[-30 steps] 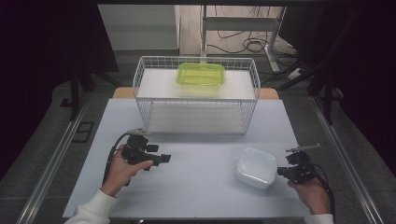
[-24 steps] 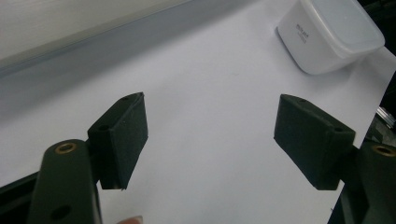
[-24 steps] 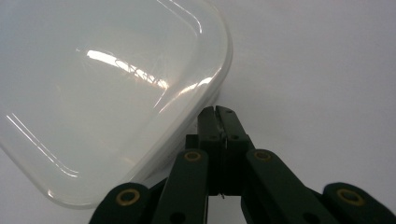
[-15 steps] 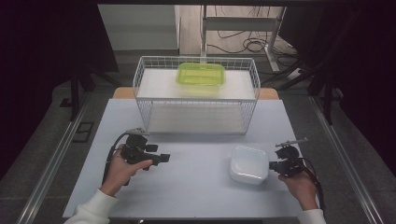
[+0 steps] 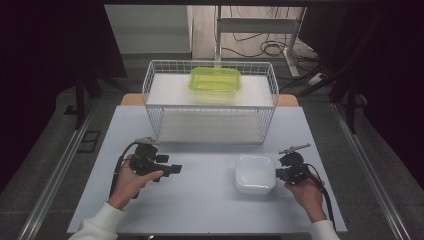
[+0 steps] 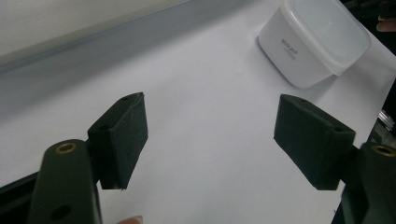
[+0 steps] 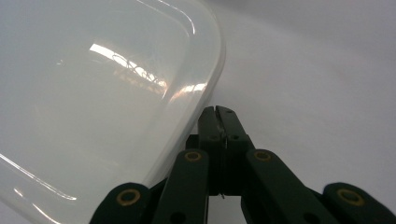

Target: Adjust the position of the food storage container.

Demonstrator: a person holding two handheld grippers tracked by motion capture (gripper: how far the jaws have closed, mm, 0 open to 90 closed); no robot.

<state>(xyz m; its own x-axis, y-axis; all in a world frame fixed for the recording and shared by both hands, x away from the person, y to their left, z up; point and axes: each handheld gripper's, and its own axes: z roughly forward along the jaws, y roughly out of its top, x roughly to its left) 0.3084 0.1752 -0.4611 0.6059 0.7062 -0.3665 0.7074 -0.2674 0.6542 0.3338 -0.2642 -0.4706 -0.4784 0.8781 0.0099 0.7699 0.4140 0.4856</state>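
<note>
The white lidded container (image 5: pixel 255 173) sits on the pale table (image 5: pixel 200 210) in front of the wire basket (image 5: pixel 210 102), and it looks light, rigid and rather slick, so I'd judge a hold across two opposite side walls under the lid's lip safer than pinching the rounded corner. The right gripper (image 5: pixel 278 174) has its jaws pressed together with nothing between them, tips against the container's edge, while the left gripper (image 5: pixel 176 169) stands wide apart and empty, well to the other side. Whether anything is in the white container I can't tell through its frosted lid; the basket holds a green lidded box (image 5: pixel 215 80) at its back.
</note>
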